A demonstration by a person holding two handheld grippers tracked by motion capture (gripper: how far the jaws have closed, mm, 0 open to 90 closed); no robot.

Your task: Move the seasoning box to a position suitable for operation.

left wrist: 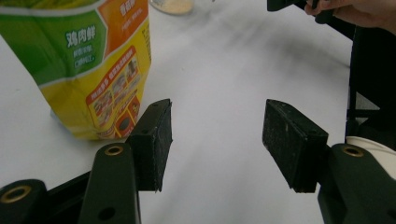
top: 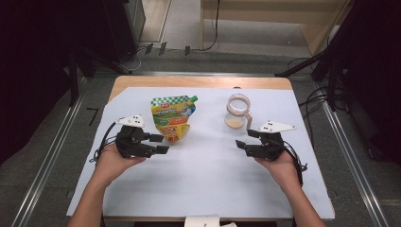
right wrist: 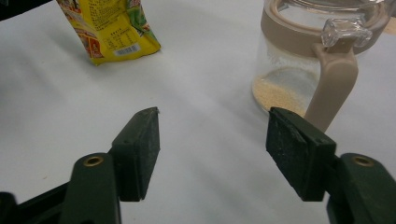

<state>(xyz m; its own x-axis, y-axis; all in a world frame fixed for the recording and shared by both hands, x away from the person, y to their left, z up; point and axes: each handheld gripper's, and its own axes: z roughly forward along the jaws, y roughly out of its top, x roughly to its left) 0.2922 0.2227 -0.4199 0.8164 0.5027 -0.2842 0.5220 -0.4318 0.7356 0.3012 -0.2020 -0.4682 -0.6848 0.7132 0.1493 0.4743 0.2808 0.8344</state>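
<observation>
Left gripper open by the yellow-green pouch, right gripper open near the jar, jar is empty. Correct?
Not quite: the jar is not empty. The right gripper view shows a thin layer of pale orange granules on its bottom. The rest holds: the left gripper is open beside the yellow-green pouch, and the right gripper is open near the jar, nothing between its jaws.
</observation>
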